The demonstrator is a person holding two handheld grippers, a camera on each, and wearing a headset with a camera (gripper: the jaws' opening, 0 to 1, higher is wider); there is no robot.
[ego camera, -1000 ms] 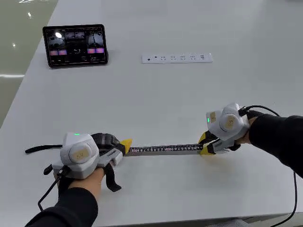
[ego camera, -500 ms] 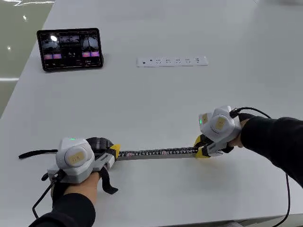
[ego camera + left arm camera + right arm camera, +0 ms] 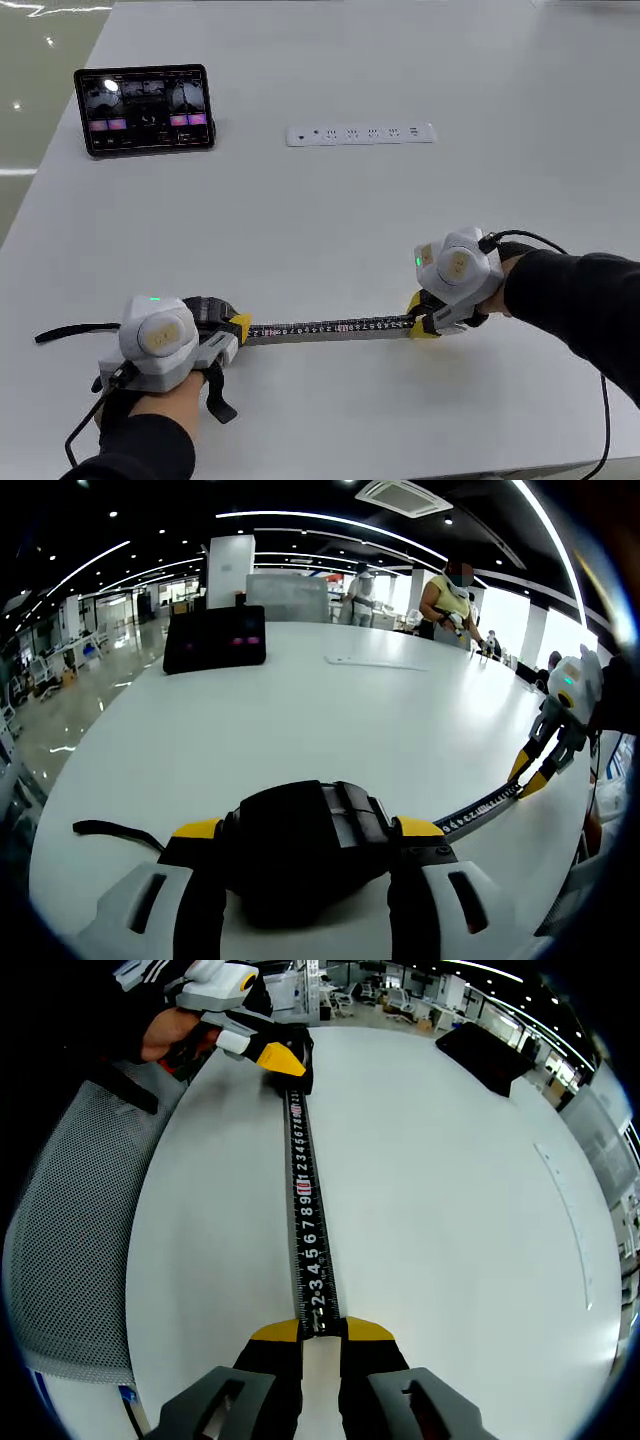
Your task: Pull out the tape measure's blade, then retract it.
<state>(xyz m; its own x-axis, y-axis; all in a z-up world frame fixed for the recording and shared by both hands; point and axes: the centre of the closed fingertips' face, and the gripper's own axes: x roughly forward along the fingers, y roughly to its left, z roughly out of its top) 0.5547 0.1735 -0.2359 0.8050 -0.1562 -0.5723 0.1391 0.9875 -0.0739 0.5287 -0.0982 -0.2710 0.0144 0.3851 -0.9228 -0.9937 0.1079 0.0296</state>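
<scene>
Head view: on the tabletop (image 3: 330, 220), the left gripper (image 3: 232, 322) clamps the tape measure case (image 3: 203, 307). The blade (image 3: 325, 327) runs lengthwise to the right gripper (image 3: 418, 322).
Left gripper view: the fingers (image 3: 195, 830) squeeze the case.
Right gripper view: the fingers (image 3: 275, 1332) pinch the blade's tip, and the case lies straight ahead along the blade.

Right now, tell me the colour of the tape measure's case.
Black; the case shows best in the left gripper view.

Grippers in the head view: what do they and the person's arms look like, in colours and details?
The left gripper and right gripper have rounded white bodies, each with a tan round disc and a small green light. Their tongs are black with yellow tips. A black cable leaves each gripper. The person wears black sleeves.
</scene>
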